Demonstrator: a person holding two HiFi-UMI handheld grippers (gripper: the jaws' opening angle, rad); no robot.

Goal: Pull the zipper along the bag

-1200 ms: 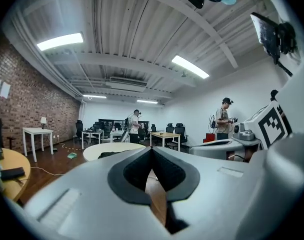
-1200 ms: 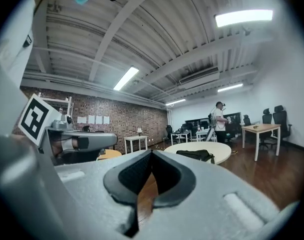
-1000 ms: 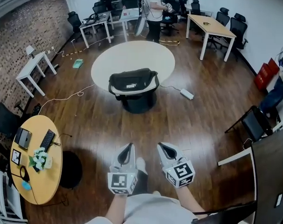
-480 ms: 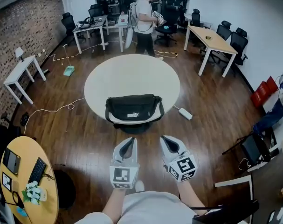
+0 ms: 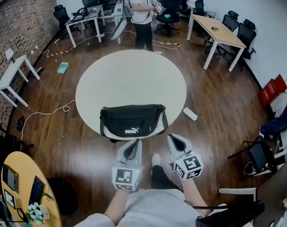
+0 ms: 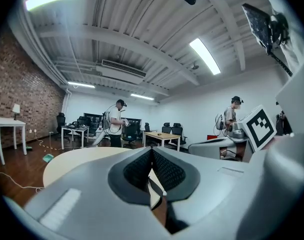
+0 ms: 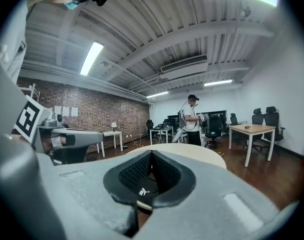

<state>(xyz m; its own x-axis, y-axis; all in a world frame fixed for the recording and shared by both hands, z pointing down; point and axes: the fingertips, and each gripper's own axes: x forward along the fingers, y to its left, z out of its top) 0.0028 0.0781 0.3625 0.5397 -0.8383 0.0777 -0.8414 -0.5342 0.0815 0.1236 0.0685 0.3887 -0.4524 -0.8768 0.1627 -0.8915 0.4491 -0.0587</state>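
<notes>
While the person's forearms reach out low in the head view, the left gripper [image 5: 130,148] and the right gripper [image 5: 175,143] hang side by side over the dark wooden floor [image 5: 77,141]. They sit just short of the near edge of the round cream-white table [image 5: 131,70]. In the left gripper view the two ridged black pads [image 6: 164,171] are pressed together at their tips, with nothing pinched between them. The right gripper view shows the same of its own pads [image 7: 134,176].

The black fabric bag with a white logo [image 5: 132,121] lies on the table's near edge, straight ahead of both grippers and apart from them. Its long side runs across the view, and its zipper is too small to make out. The right gripper view catches the white logo in the gap below its closed tips.

A white power strip [image 5: 189,113] lies on the floor just right of the table. Beyond the table's far side stands a person in a white top and dark trousers [image 5: 142,11]. Farther back to the table's right is a long light wooden desk [image 5: 218,30] with black office chairs [image 5: 249,25] beside it. Left of the table, a small white side table [image 5: 11,74] stands near the brick wall [image 5: 20,22].
</notes>
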